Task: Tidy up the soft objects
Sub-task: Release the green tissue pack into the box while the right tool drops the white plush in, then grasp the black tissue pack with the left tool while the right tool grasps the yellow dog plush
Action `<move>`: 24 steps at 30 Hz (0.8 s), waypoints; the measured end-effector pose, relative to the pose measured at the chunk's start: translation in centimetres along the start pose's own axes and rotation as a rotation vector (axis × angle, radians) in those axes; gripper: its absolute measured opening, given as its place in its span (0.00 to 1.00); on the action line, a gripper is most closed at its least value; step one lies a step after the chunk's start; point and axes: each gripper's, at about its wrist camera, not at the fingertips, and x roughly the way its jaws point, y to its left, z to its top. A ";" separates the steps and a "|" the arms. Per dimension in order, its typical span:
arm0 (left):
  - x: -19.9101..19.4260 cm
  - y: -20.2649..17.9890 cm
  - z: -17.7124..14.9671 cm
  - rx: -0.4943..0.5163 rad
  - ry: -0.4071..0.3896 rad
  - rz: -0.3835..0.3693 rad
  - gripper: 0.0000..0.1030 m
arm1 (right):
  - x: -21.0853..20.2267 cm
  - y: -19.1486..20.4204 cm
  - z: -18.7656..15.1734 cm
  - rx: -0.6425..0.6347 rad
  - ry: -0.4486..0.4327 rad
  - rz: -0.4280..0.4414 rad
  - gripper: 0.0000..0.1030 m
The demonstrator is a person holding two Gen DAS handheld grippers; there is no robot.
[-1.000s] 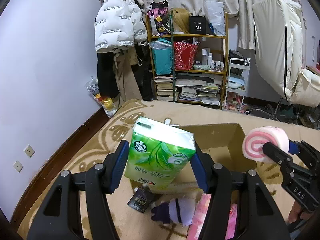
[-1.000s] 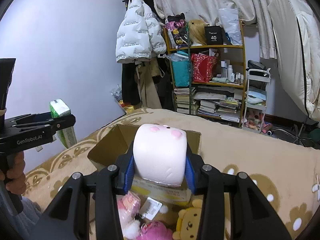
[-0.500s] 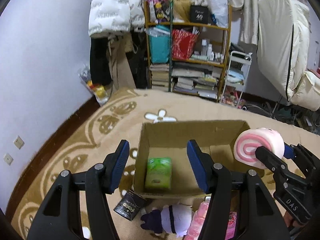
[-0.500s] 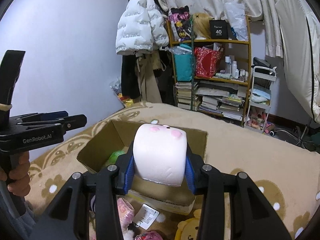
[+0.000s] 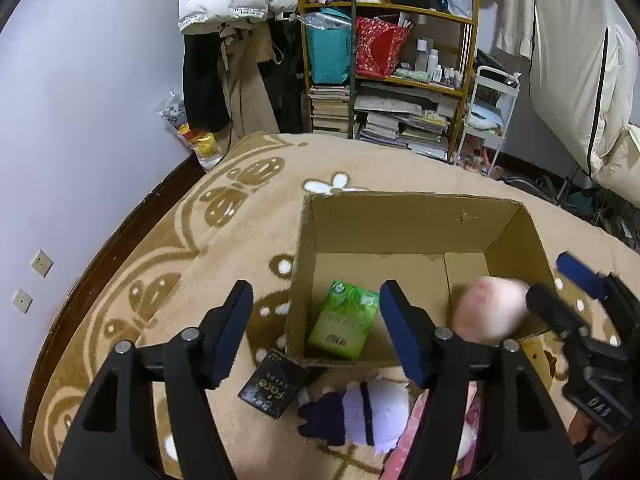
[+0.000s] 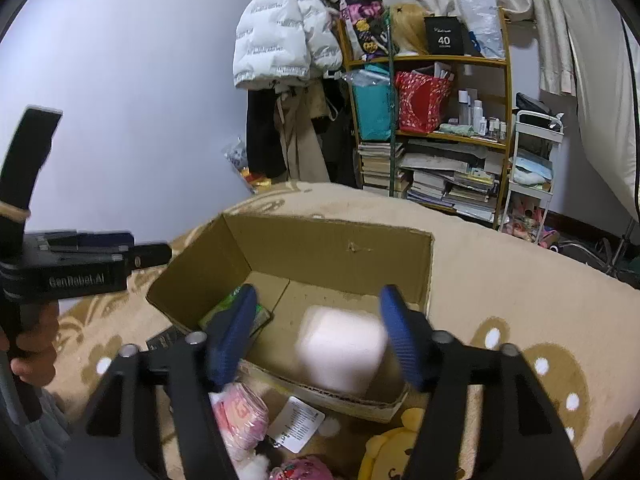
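Observation:
An open cardboard box (image 5: 400, 216) stands on the beige rug; it also shows in the right wrist view (image 6: 328, 248). A green tissue pack (image 5: 344, 324) lies on the box floor at the left, partly hidden behind a finger in the right wrist view (image 6: 228, 308). My left gripper (image 5: 316, 328) is open and empty above the box's near left corner. My right gripper (image 6: 316, 328) is open over the box's near right. The pink-and-white swirl plush (image 6: 340, 348) is blurred in mid-fall between its fingers, seen also in the left wrist view (image 5: 492, 308).
Soft toys lie in front of the box: a purple-and-white plush (image 5: 360, 412), a pink wrapped toy (image 6: 240, 412), a yellow plush (image 6: 392, 448) and a dark small box (image 5: 276, 388). A cluttered shelf (image 5: 392, 72) and hanging coats stand by the far wall.
My left gripper opened and the green tissue pack dropped into the box. My right gripper has just opened and the swirl plush is falling out of it into the box.

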 end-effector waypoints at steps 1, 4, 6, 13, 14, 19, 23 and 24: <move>-0.1 0.1 -0.1 0.002 0.002 0.004 0.65 | -0.2 -0.1 0.0 0.007 0.000 0.000 0.72; -0.3 0.6 -0.5 0.009 0.019 0.015 0.67 | -0.5 -0.3 0.0 0.017 0.005 -0.003 0.78; -0.4 1.0 -0.8 0.008 0.037 0.009 0.70 | -0.9 -0.4 -0.2 0.021 0.005 -0.009 0.82; -1.9 2.1 -1.7 0.029 0.040 0.049 0.94 | -2.6 -0.6 -0.5 0.046 -0.002 -0.014 1.00; -2.0 2.3 -1.9 0.028 0.048 0.046 0.95 | -2.9 -0.7 -0.5 0.051 -0.001 -0.016 1.00; -2.2 3.3 -2.4 0.006 0.081 0.042 0.97 | -3.9 -1.0 -1.1 0.057 0.032 -0.036 1.00; -1.7 3.8 -2.9 0.009 0.125 0.076 0.98 | -4.8 -1.8 -1.9 0.094 0.062 -0.048 1.00; -1.5 3.9 -3.1 0.009 0.142 0.079 0.98 | -4.9 -2.0 -2.0 0.103 0.070 -0.051 1.00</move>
